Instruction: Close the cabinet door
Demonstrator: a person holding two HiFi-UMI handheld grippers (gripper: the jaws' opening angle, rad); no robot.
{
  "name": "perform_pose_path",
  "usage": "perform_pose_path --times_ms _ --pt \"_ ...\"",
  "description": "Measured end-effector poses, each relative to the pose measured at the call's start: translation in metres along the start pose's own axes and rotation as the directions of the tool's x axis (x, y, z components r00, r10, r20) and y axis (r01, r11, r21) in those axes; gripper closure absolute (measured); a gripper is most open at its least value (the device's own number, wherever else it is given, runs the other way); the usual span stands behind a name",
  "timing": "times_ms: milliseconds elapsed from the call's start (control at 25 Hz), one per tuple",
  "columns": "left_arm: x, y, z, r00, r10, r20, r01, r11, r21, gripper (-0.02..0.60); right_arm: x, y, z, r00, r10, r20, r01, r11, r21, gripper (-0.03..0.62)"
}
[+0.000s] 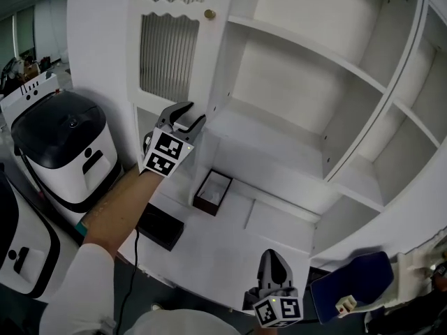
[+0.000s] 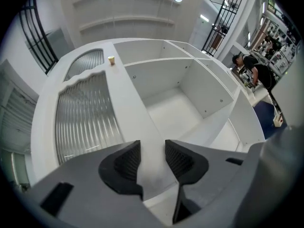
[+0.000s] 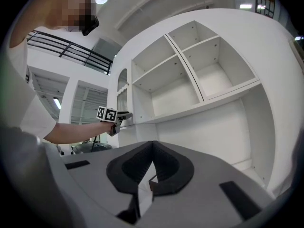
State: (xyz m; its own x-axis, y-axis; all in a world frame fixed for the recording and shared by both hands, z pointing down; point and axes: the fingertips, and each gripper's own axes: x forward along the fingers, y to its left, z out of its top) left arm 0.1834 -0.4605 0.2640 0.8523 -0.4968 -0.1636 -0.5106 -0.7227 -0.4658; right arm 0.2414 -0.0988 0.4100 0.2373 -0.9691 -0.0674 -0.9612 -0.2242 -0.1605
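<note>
White framing of the cabinet door (image 2: 85,113) runs up between the jaws of my left gripper (image 2: 152,151). They stand narrowly apart astride its edge, and I see no pad pressing on it. The door stands left of the open shelves (image 1: 307,54), long axis upright, ribbed panes (image 2: 80,127) facing me, brass knob (image 2: 111,60) high on the shelf-side edge. My right gripper (image 3: 152,148) hangs low, well apart, jaws closed on nothing.
</note>
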Motion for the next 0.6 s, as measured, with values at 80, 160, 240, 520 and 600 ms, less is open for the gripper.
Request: perform_pose_path --times_ms 80,160,240,520,600 --pt "-0.004 0.006 0.002 1.000 0.015 0.007 -0.015 1.000 -0.014 0.459 0.003 0.004 0.001 1.000 0.019 0.004 -0.019 1.000 0.002 0.595" --pt "-0.011 0.009 0.003 1.000 0.028 0.007 -0.028 1.000 0.000 0.488 0.006 0.008 0.002 0.999 0.038 0.005 -0.038 0.999 0.003 0.595" --pt "-0.024 0.012 0.003 0.999 0.038 0.009 -0.038 0.999 0.014 0.510 0.008 0.012 0.003 0.998 0.058 0.007 -0.058 0.998 0.005 0.595" --pt "-0.084 0.017 -0.005 0.998 0.059 0.006 -0.059 0.998 0.000 0.575 0.023 0.025 0.002 0.990 0.138 0.001 -0.138 0.990 0.006 0.595" --pt "-0.103 0.015 -0.004 0.998 0.070 0.008 -0.070 0.997 -0.011 0.575 0.028 0.031 0.001 0.987 0.162 -0.004 -0.162 0.987 0.002 0.595"
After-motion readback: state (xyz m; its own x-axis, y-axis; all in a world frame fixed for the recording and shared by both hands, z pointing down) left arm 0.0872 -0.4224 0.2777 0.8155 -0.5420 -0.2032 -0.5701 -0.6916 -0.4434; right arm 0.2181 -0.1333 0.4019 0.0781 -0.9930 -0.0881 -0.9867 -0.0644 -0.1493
